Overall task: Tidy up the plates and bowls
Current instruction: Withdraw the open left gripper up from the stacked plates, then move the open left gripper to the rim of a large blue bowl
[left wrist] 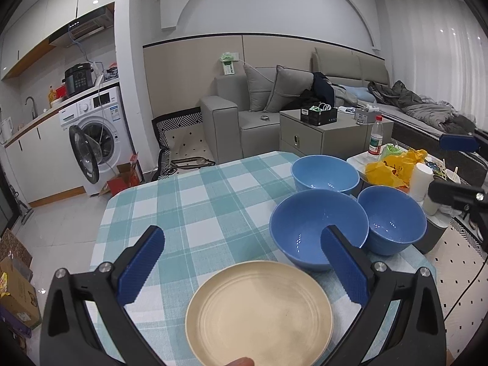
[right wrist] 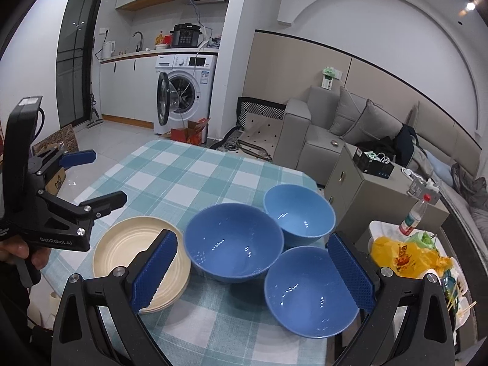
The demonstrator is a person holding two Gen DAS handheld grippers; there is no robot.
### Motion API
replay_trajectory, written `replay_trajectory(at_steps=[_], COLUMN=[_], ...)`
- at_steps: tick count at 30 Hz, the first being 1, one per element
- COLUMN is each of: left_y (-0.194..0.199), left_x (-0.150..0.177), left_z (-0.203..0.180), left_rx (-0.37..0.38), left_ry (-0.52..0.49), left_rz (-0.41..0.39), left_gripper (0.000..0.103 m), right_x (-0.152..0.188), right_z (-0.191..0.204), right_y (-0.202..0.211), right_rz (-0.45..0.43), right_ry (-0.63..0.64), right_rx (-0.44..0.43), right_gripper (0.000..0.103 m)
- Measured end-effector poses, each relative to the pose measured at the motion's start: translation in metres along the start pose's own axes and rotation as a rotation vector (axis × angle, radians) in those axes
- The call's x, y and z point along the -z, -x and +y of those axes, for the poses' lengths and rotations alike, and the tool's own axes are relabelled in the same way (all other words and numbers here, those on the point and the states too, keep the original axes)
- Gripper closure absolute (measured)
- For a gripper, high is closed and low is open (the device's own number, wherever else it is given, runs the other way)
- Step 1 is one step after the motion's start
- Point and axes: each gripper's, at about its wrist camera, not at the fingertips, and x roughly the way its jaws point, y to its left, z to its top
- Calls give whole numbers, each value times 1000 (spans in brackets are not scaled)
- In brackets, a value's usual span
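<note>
A stack of cream plates (left wrist: 259,314) (right wrist: 134,250) sits at the near left of the checked table (left wrist: 198,201) (right wrist: 183,170). Three blue bowls stand to its right: a large middle bowl (left wrist: 317,228) (right wrist: 233,244), a far bowl (left wrist: 324,172) (right wrist: 299,210) and a near right bowl (left wrist: 392,219) (right wrist: 308,292). My left gripper (left wrist: 242,244) is open and empty, hovering over the plates; it also shows in the right wrist view (right wrist: 91,177). My right gripper (right wrist: 253,250) is open and empty above the bowls; it also shows in the left wrist view (left wrist: 454,164).
A side stand to the right holds a yellow bag (left wrist: 393,167) (right wrist: 405,256), a water bottle (left wrist: 375,135) (right wrist: 413,215) and a white cup (left wrist: 422,181). A grey cabinet (left wrist: 320,134) and sofa (left wrist: 244,106) stand beyond the table. A washing machine (right wrist: 183,91) has its door open.
</note>
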Motion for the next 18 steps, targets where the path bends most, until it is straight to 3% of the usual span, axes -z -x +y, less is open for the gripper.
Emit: replay_trajectory(at_steps=[18], left_y=[-34], left_x=[-37], left_z=[-12], left_rx=[62], left_ry=[2], left_rz=[10], left_gripper=[0], right_x=[-16], right_z=[-58], right_y=[-10], right_rz=[20], right_ry=[-139], right_rx=[26], right_gripper=[2])
